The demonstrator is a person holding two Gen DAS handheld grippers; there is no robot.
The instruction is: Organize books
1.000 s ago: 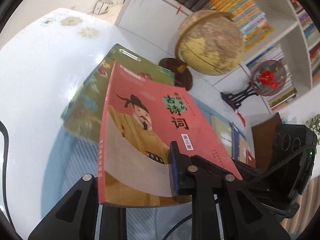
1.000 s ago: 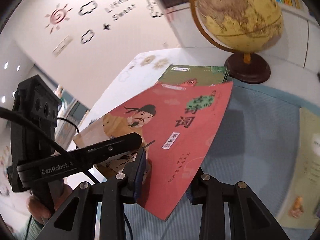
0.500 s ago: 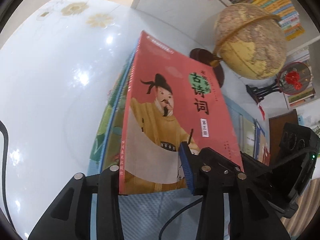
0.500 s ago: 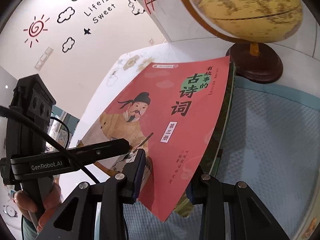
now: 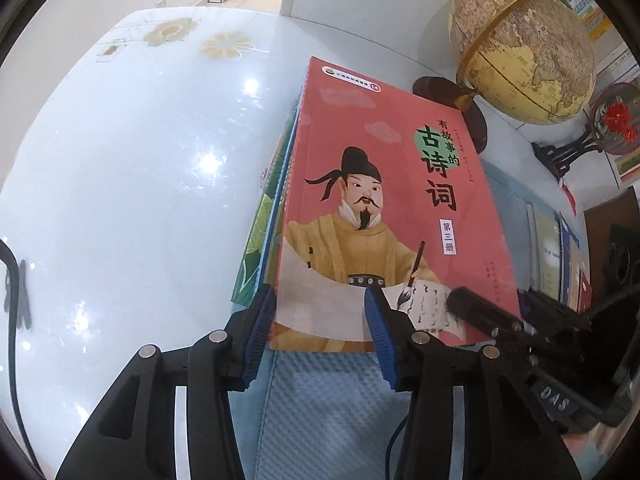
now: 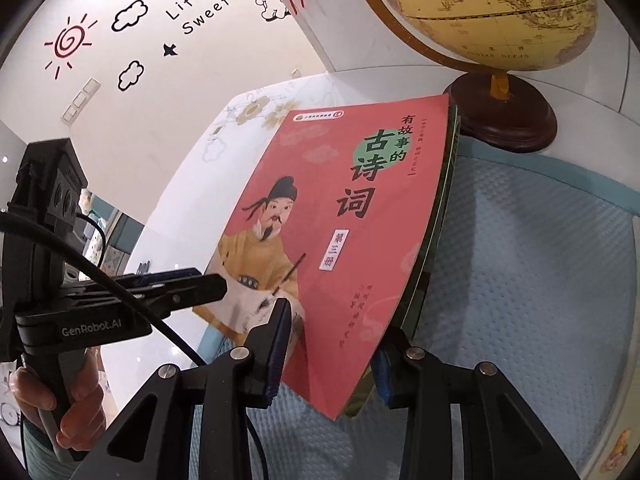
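Now your red book lies squared on top of the green-covered book, at the pale blue mat's edge on the tabletop, so the stack is forming. Your left gripper straddles its near edge, fingers apart and opening. Your right gripper brackets the near corner, opening too; whether its pads touch the cover, I cannot tell. The globe stands just behind.

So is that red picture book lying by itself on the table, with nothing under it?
No, the red picture book lies on top of a green-covered book, whose edge sticks out at its left side.
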